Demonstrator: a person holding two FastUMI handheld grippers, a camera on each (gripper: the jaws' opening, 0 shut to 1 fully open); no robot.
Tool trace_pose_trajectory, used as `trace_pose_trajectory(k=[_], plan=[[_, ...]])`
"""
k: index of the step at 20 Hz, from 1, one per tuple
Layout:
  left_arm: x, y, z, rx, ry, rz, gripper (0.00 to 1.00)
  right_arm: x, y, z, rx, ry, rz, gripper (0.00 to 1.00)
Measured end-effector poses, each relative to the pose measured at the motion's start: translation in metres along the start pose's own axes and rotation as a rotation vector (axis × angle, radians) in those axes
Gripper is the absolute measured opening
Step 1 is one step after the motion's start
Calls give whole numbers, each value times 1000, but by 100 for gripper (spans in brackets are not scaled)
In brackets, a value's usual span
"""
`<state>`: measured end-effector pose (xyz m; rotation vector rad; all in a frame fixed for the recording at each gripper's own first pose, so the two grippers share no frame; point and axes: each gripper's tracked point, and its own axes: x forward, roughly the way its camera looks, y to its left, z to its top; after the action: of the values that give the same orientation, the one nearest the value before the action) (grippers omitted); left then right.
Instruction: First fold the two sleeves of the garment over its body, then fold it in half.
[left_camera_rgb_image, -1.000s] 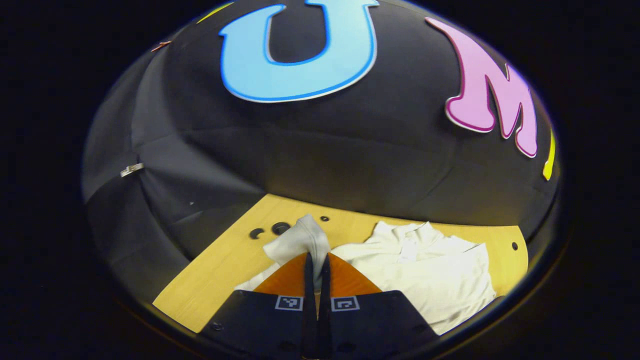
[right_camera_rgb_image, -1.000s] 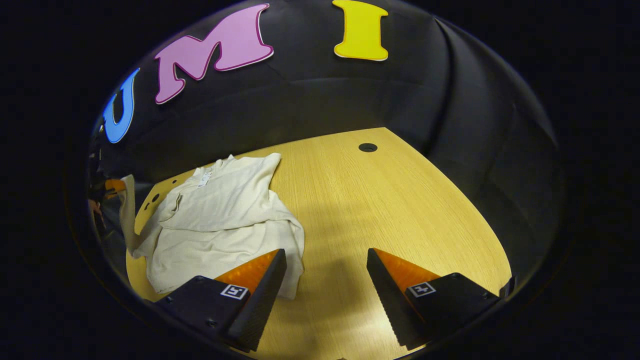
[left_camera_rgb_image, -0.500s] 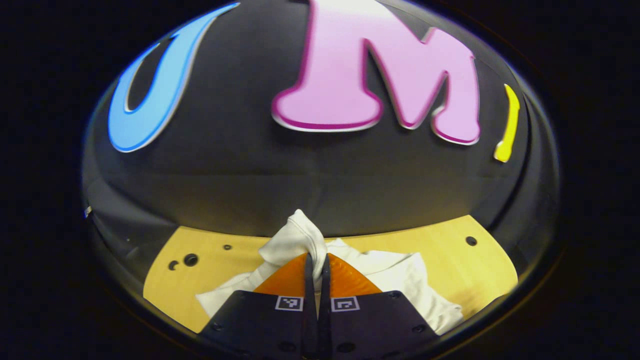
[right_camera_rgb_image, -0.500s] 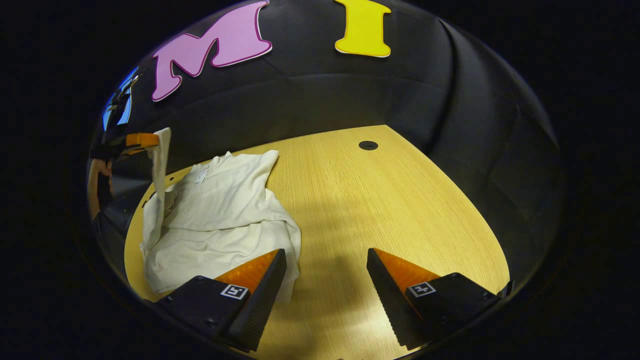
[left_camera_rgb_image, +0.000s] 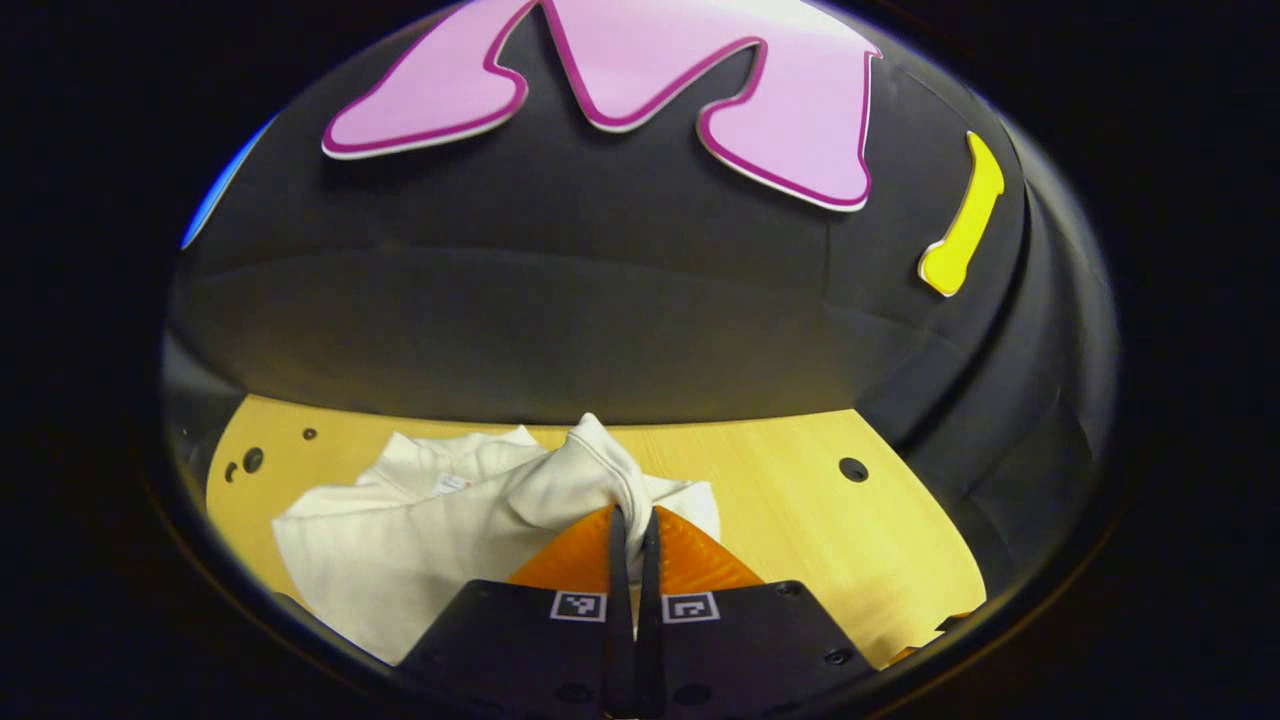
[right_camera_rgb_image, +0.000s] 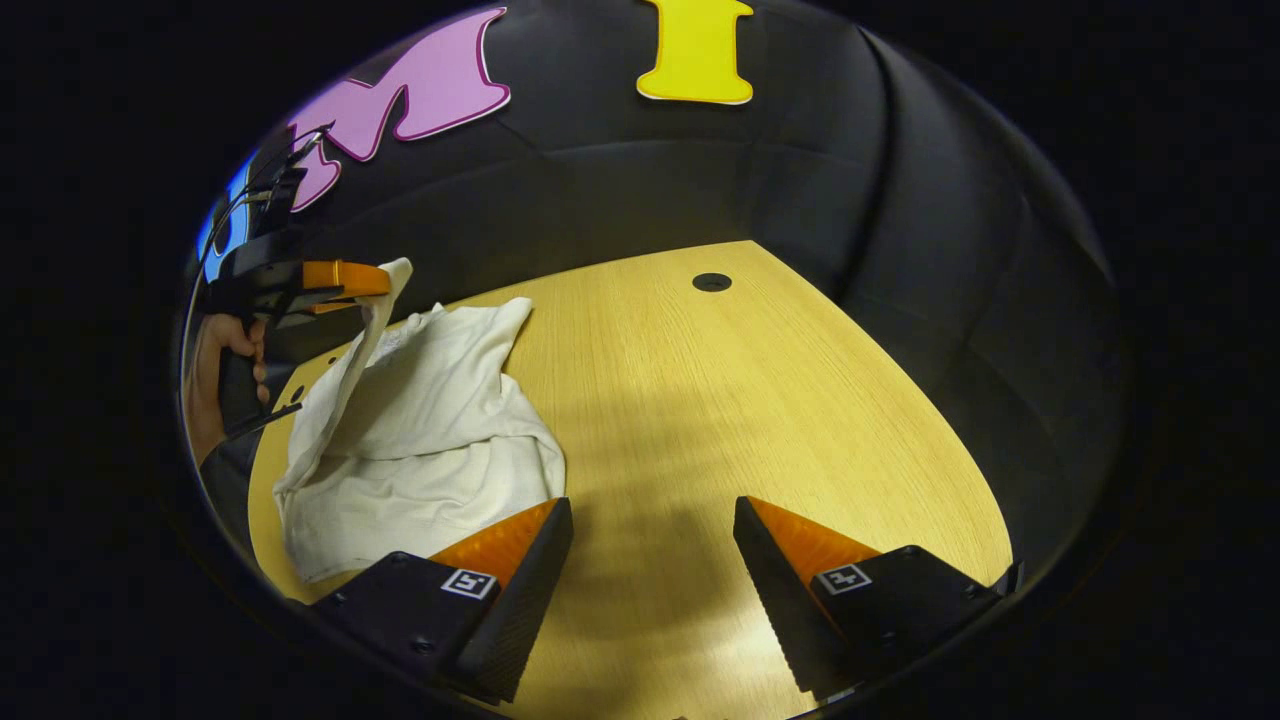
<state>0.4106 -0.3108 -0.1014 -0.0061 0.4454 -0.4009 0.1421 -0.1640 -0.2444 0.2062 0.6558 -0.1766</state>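
The left gripper (left_camera_rgb_image: 633, 520) was squeezed tight on a sleeve (left_camera_rgb_image: 590, 470) of the white shirt (left_camera_rgb_image: 400, 540). Both fingers pressed on the cloth, and a bunch of it stuck up past the tips. The sleeve was lifted off the table (left_camera_rgb_image: 800, 500) and stretched from the shirt up to the gripper.

In the right gripper view, the left gripper (right_camera_rgb_image: 375, 280) was seen far off at the left, held by a hand (right_camera_rgb_image: 215, 370). The sleeve (right_camera_rgb_image: 350, 380) hung from it in a long strip down to the shirt (right_camera_rgb_image: 430, 440). The shirt lay crumpled on the left part of the yellow wooden table (right_camera_rgb_image: 720, 400), with its lower edge near the front of the table. Its other side was already folded over its body.

The right gripper (right_camera_rgb_image: 652, 540) was wide open and held nothing. It hovered above the table, just beside the shirt. Its left finger (right_camera_rgb_image: 520, 560) sat close to the shirt's lower corner. A dark round hole (right_camera_rgb_image: 711, 282) showed near the far edge of the table.
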Motion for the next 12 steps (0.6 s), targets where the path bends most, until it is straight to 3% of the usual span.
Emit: trace_pose_trajectory(k=[3,5,6,8,10,11,12], plan=[[12,-14,-19,-22,50,-24,8,-1,-1,-11,-9,21,5,99],[16,-40,-33,-58,99,-108,23,-2,2,-15,-9,26,16,99],[10,-54,-41,-67,125,-153,17,-4,4,-14,-6,20,22,99],[1,-70,-50,-36,144,-214,41,-4,7,-13,-6,11,31,99],[-11,-70,-55,23,136,-220,62,-5,12,-10,-15,6,38,99],[-17,-67,-56,51,129,-213,80,-5,13,-8,-19,1,40,99],[-26,-61,-56,73,119,-194,84,-5,16,-7,-19,-2,45,99]])
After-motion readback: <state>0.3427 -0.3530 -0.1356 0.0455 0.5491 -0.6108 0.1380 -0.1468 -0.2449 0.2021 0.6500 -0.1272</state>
